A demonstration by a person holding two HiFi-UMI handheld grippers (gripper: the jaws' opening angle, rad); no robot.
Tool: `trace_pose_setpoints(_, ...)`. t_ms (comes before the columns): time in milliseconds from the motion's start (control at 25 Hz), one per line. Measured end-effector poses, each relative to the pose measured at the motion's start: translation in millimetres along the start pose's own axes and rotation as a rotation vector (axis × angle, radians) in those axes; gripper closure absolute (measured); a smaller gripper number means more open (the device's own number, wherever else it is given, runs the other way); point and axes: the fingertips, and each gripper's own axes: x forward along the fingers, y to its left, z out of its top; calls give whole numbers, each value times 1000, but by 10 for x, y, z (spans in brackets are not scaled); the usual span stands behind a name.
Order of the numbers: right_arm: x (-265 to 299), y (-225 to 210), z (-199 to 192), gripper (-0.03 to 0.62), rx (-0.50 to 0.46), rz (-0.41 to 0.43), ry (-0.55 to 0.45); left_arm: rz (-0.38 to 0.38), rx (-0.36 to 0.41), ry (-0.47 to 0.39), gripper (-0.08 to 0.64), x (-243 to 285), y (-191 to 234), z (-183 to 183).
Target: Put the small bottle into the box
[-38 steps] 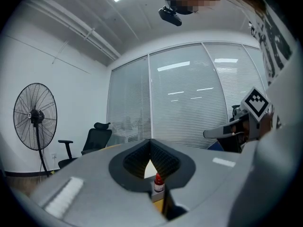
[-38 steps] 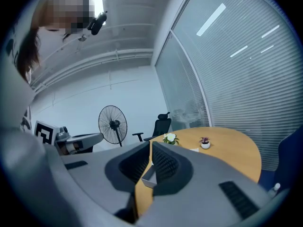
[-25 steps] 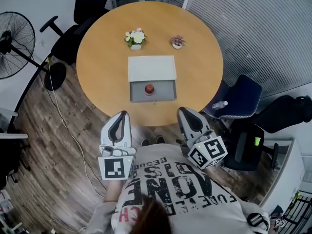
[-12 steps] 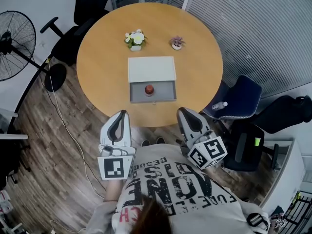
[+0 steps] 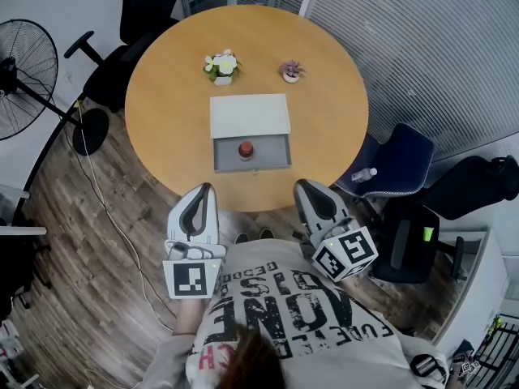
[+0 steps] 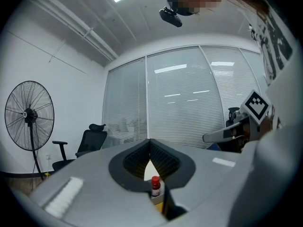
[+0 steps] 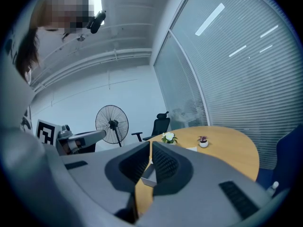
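Observation:
A small bottle with a red cap stands inside the open grey half of the box, near the front of the round wooden table. The box's white lid half lies behind it. My left gripper and right gripper hang below the table's front edge, close to the person's body, both shut and empty. In the left gripper view the bottle shows just beyond the shut left gripper. In the right gripper view the box sits ahead of the shut right gripper.
Two small potted plants stand at the table's far side. A floor fan is at the left and a black office chair behind the table. A blue chair at the right carries a clear water bottle.

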Motion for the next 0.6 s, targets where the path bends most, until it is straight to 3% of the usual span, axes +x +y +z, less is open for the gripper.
trace_pose_setpoints(600,-9,-32,-39,571,5,-6,0,-12,-7,34,549,10,-42,-82)
